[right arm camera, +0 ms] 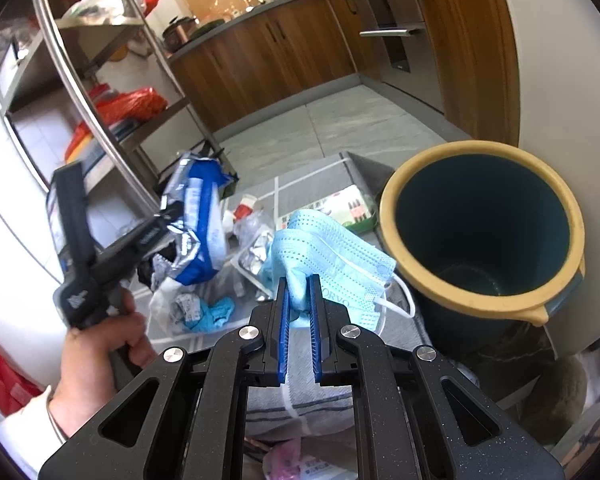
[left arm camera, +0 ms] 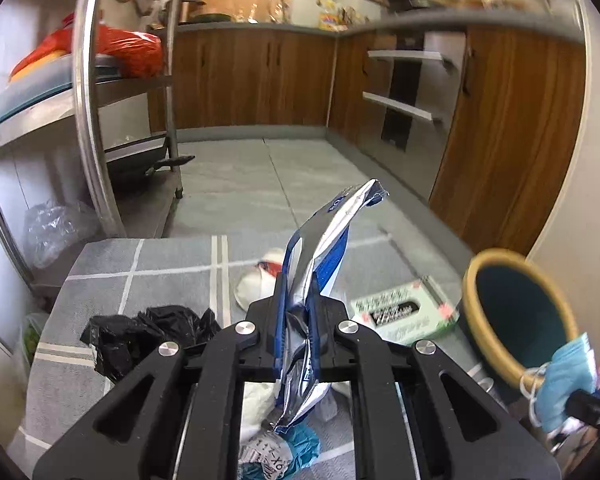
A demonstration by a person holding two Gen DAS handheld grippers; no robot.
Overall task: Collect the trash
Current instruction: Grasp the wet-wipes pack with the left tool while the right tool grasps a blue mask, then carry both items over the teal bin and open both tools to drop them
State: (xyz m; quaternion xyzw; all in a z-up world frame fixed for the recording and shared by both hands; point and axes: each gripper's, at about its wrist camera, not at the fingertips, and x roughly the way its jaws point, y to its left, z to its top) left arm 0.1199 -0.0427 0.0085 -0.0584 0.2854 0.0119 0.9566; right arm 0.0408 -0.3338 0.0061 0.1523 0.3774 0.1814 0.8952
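left wrist view: the left gripper (left arm camera: 298,312) has its jaws clamped tight on a crumpled blue and silver foil wrapper (left arm camera: 324,248), which sticks up and forward out of the jaws, top end up in the air
floor under it: grey mat (left arm camera: 140,268) with white lines, a scrunched black plastic bag (left arm camera: 140,332) to the left, a white lid-looking thing (left arm camera: 256,280) just behind the wrapper, a green and white tissue pack (left arm camera: 404,314) to the right
low in that view: a teal crumpled bit (left arm camera: 304,446) below the wrapper's tail
bin: dark teal bucket with a yellow rim (left arm camera: 496,332) at the right edge, blurry
far right edge: a blue face mask (left arm camera: 568,384) hanging there, what grips it is mostly cut off
right wrist view: the right gripper (right arm camera: 299,312) has its jaws nearly closed, pinching a fold of the blue face mask (right arm camera: 328,256), ear loops dangling to the right
bin again: teal bucket (right arm camera: 556,208) sits just right of the mask, mouth open toward the camera, looks empty inside
left side: a hand (right arm camera: 100,348) holds the other gripper (right arm camera: 168,220), with the foil wrapper (right arm camera: 200,224) lifted above the trash pile (right arm camera: 220,300) on the mat
background: wooden cabinets (right arm camera: 268,52), metal shelf rack (right arm camera: 100,92) with red bags
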